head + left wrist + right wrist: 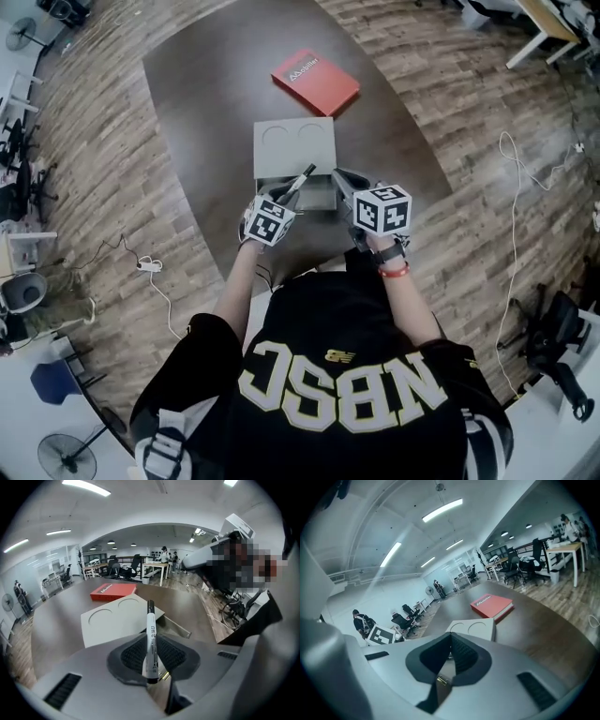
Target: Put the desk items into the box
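Table [206,103]: dark brown, rounded, standing on a wood-plank floor [112,187].
Room: open office with desks and office chairs [133,566] at the far end, ceiling strip lights, a white cable [155,272] on the floor to the left.
On the table: red book [315,81] at the far side, well apart from the grey box [294,150]. Box top with two round recesses, open part on the near side.
Left claw [151,641]: partly closed, clamped on a marker [150,616].
Marker: white barrel, black cap, pinched low on the barrel between the pads, cap end pointing away over the box's near part.
Right claw [451,637]: pads brought together, nothing between them, just beside the left claw at the box's near right corner.
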Available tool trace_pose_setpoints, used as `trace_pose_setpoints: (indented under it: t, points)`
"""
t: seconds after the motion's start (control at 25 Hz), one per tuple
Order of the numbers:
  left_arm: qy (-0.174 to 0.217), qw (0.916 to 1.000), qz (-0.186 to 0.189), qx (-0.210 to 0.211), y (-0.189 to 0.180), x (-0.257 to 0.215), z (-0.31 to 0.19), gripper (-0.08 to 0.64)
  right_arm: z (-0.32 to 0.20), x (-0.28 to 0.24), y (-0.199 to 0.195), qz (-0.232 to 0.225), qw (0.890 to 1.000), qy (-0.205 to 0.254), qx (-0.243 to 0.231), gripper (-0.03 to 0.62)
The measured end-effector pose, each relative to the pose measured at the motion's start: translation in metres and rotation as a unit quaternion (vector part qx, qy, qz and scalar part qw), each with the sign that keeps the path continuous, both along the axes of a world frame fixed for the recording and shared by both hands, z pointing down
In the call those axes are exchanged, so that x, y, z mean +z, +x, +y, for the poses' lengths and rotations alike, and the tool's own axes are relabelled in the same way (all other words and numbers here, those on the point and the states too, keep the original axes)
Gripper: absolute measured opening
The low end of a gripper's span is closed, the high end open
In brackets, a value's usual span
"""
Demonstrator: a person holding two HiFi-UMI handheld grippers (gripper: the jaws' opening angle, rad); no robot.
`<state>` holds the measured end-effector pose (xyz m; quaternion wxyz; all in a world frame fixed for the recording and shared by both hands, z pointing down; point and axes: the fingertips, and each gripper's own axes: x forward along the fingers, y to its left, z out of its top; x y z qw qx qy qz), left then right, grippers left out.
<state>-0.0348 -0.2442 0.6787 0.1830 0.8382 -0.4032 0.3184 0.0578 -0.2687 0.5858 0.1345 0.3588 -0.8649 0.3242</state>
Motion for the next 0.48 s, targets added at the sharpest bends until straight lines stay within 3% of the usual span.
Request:
trace_pose_setpoints:
  t: [0.24, 0.48]
  points:
    - [-0.015, 0.9938, -0.036, 0.104, 0.014, 0.018, 0.0, 0.075, 0.001, 0.003, 0.01, 0.005, 1.0, -0.003, 0.014, 0.009]
    - [-0.023, 0.98, -0.072, 0.184, 0.016, 0.032, 0.0, 0.075, 0.003, 0.004, 0.004, 0.009, 1.0, -0.006, 0.01, 0.009]
